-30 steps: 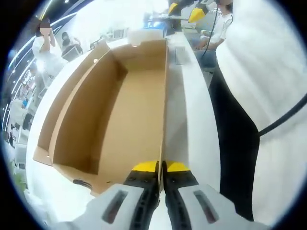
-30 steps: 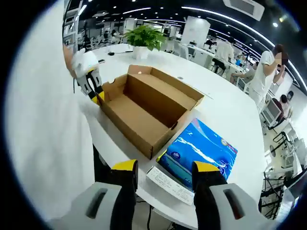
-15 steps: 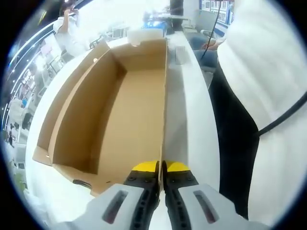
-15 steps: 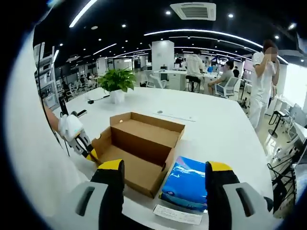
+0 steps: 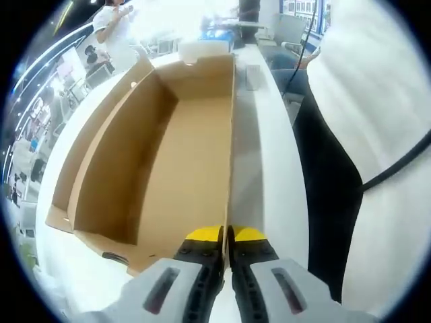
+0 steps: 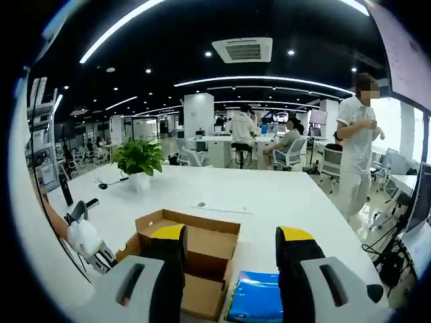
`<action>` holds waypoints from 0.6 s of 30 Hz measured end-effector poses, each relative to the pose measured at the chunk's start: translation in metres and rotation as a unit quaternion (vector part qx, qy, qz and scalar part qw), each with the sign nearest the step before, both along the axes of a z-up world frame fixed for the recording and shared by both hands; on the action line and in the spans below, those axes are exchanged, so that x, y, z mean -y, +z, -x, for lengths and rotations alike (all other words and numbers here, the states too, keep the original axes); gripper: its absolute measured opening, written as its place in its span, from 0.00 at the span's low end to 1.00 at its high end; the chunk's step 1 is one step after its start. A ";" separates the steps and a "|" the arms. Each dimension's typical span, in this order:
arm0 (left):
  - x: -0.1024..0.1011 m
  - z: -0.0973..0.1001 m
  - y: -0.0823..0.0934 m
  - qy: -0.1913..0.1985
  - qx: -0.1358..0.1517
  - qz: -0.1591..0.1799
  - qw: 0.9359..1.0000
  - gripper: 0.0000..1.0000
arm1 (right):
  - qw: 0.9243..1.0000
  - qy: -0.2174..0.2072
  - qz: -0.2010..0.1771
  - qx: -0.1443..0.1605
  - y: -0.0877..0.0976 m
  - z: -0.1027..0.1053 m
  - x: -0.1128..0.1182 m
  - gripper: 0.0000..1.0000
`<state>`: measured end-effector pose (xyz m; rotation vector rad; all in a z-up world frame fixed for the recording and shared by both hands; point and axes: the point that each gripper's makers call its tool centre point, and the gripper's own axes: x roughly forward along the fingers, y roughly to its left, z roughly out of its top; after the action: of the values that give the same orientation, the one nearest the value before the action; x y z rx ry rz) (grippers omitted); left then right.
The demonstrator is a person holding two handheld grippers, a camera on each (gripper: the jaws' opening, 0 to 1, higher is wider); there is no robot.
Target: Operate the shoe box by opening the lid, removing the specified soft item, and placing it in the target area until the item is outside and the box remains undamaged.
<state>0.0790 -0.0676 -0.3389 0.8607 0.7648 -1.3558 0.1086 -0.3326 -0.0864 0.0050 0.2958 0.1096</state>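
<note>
White table (image 6: 269, 202) carries the open shoe box (image 5: 155, 155), empty inside. Blue soft pack (image 6: 259, 303) lies just beside it, near the front edge. My left gripper (image 5: 225, 235) pinches the box's near wall; right gripper (image 6: 229, 235) hangs open above, holding nothing, nearer the pack.

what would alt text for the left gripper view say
The left gripper is shut on the near side wall of an open, empty cardboard box lying on a white table. A person in white clothing stands close along the table's right edge.
</note>
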 end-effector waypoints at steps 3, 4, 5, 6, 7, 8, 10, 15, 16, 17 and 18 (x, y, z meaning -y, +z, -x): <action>0.000 -0.001 0.000 -0.003 0.005 0.005 1.000 0.03 | 1.000 -0.012 -0.021 0.000 0.001 -0.005 0.002 0.81; 0.000 -0.001 0.001 -0.002 0.005 0.006 1.000 0.03 | 1.000 -0.017 -0.014 0.006 0.004 -0.006 0.002 0.79; 0.000 -0.001 0.001 -0.002 0.004 0.006 1.000 0.03 | 1.000 -0.019 0.002 0.010 0.007 -0.006 0.003 0.72; 0.000 -0.001 0.001 -0.001 0.002 0.005 1.000 0.03 | 0.999 -0.025 0.022 0.026 0.015 -0.008 0.004 0.60; 0.000 -0.001 0.001 -0.001 0.002 0.004 1.000 0.03 | 0.998 -0.026 0.031 0.037 0.019 -0.010 0.002 0.52; 0.000 -0.001 0.001 -0.001 0.002 0.004 1.000 0.03 | 0.998 -0.049 0.040 0.027 0.015 -0.012 0.005 0.46; 0.000 -0.001 0.001 -0.003 0.005 0.007 1.000 0.03 | 0.998 -0.055 0.038 0.015 0.010 -0.017 -0.001 0.41; -0.001 -0.002 0.000 -0.006 0.001 0.001 1.000 0.03 | 0.990 -0.064 0.122 0.003 0.012 -0.030 -0.011 0.26; -0.003 -0.002 0.000 -0.008 0.003 -0.007 1.000 0.03 | 0.989 -0.070 0.132 -0.006 0.012 -0.031 -0.010 0.25; -0.004 -0.002 -0.001 -0.010 0.003 -0.010 1.000 0.03 | 0.988 -0.069 0.136 -0.014 0.011 -0.033 -0.011 0.25; -0.004 -0.001 0.000 -0.013 0.004 -0.006 1.000 0.03 | 0.992 -0.057 0.114 -0.006 0.015 -0.037 -0.017 0.25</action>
<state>0.0802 -0.0636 -0.3392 0.8879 0.7583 -1.3712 0.1458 -0.3153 -0.0715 -0.2030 0.3173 -0.0386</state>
